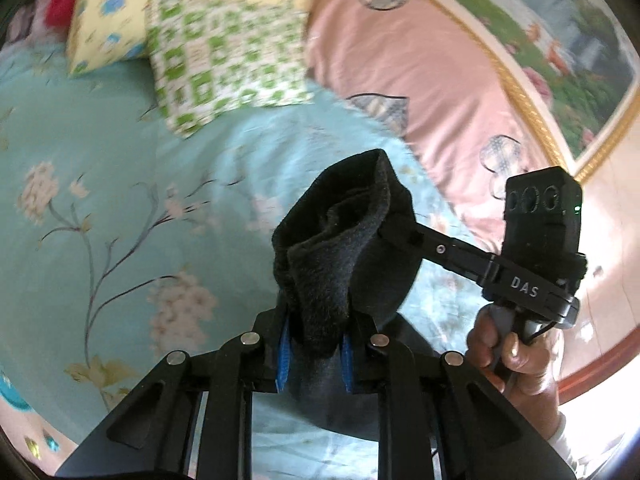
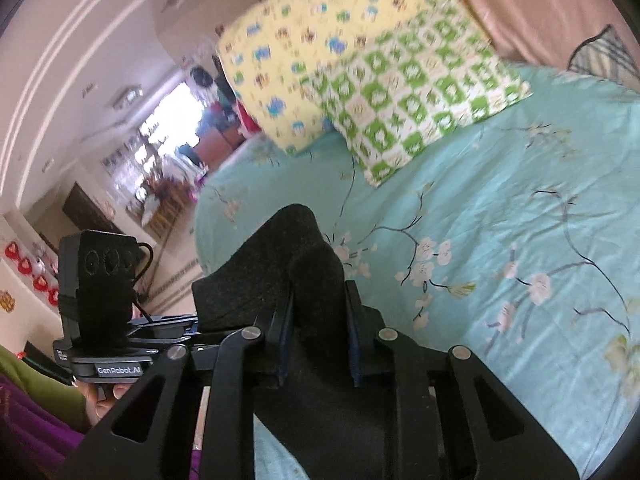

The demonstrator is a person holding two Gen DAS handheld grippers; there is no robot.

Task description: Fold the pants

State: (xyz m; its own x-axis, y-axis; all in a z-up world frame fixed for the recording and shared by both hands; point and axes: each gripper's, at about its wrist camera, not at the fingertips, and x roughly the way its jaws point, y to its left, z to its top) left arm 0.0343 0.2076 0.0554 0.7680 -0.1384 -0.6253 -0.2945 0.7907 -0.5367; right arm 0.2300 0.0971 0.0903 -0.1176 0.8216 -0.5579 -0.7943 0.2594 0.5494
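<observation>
Between the blue pads of the left gripper (image 1: 316, 344) a bunched fold of the dark pants (image 1: 340, 240) stands up and forward past the fingertips, clamped narrow, with more cloth hanging below the jaws. Over in the right wrist view, the right gripper (image 2: 318, 340) pinches another bunch of the same pants (image 2: 280, 264) the same way, fabric rising ahead of its fingers. Both grips sit above the turquoise flowered bedsheet (image 1: 120, 184). Farther back lie a green checked pillow (image 2: 416, 100), a yellow pillow (image 2: 296, 48) and a pink quilt (image 1: 400, 64).
</observation>
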